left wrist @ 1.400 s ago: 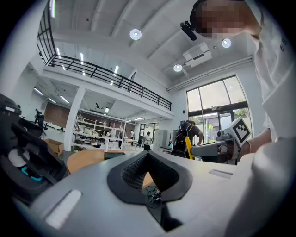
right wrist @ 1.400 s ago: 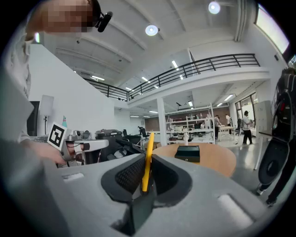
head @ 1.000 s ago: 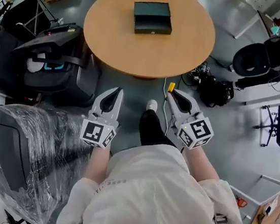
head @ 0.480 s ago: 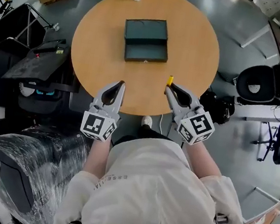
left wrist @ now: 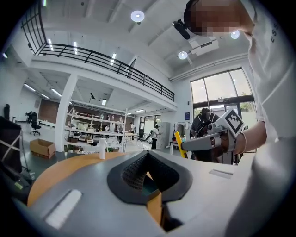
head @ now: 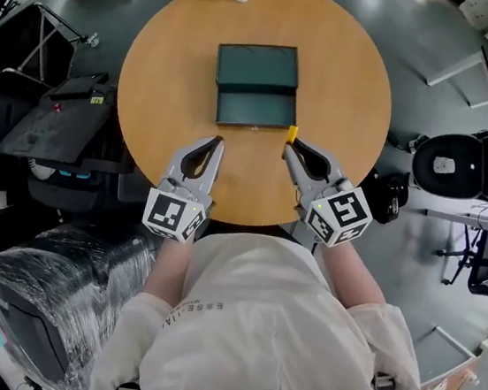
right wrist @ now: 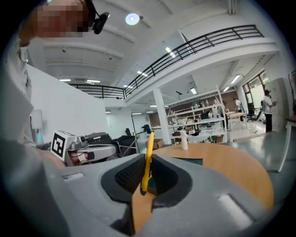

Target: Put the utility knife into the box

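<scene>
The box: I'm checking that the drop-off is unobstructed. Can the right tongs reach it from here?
Probably yes. The right tongs, gripping the utility knife, hover just short of the box, which lies open on the table with nothing between them.

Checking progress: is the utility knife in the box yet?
Out. The right tool grips the yellow utility knife above the table, near the box.
</scene>
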